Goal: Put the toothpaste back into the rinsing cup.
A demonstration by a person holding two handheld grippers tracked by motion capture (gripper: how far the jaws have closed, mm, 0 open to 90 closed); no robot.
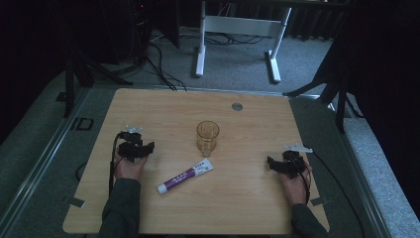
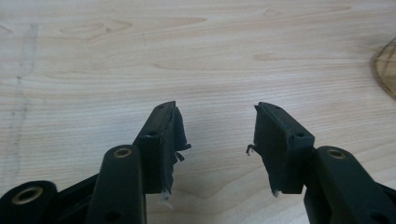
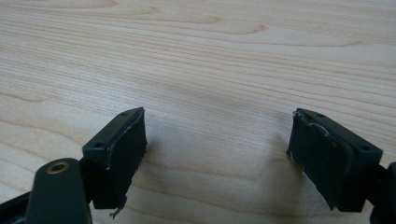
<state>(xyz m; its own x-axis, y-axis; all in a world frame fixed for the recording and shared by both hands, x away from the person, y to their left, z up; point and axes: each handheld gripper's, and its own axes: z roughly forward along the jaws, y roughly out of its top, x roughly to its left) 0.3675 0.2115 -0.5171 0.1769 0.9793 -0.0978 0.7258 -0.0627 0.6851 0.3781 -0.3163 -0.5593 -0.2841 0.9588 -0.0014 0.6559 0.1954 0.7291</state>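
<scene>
Worktop: glass stood upright at centre; tube lay just in front, apart from it. Left gripper, right gripper: jaws parted, empty, well apart from both. Likely step: approach tube square across its width, jaws wide, clear of glass.

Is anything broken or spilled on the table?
Nothing spilled. The glass stands upright and the toothpaste tube lies flat near it. The one odd thing: the black padding on the left gripper is frayed, with torn bits hanging off its inner edges.
</scene>
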